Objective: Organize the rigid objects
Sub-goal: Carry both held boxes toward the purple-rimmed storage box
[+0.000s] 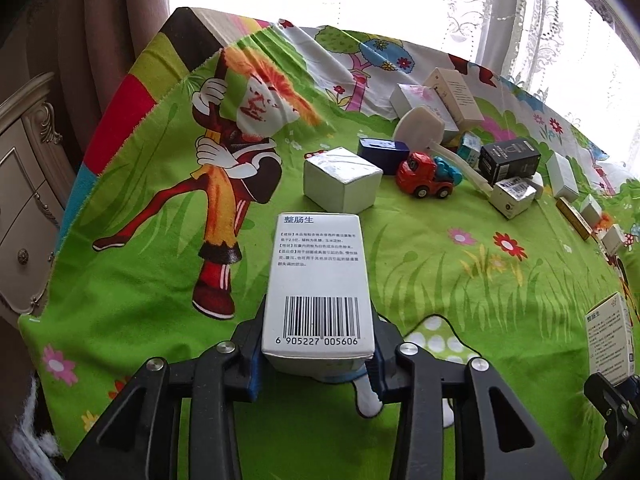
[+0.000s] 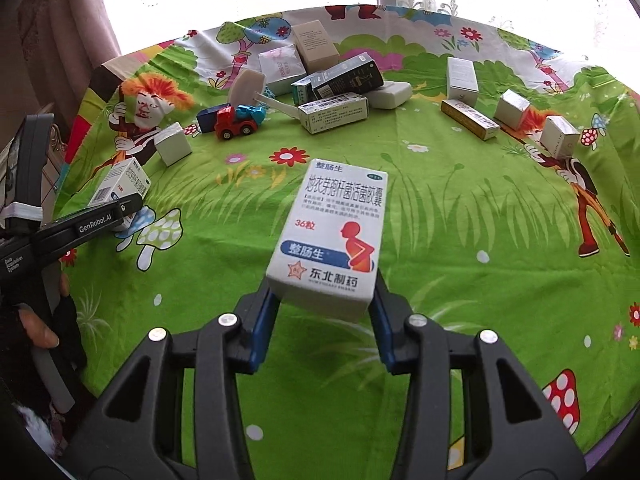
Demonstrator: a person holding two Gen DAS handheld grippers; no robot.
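My left gripper (image 1: 318,364) is shut on a white medicine box (image 1: 318,280), barcode side up, held above the green cartoon cloth. It also shows in the right wrist view (image 2: 120,190) at the left. My right gripper (image 2: 326,300) is shut on a second white medicine box (image 2: 336,228) with a red figure on its face, also held above the cloth; that box shows in the left wrist view (image 1: 610,340) at the right edge. A pile of small boxes (image 2: 340,84), a red toy truck (image 2: 234,120) and a white brush (image 2: 248,86) lie further back.
A silver-topped box (image 1: 340,180) stands just beyond my left box. A dark blue box (image 1: 382,154) lies behind it. Several small boxes (image 2: 516,110) are spread at the right. A cream drawer cabinet (image 1: 24,184) stands left of the table. Curtains and a bright window lie behind.
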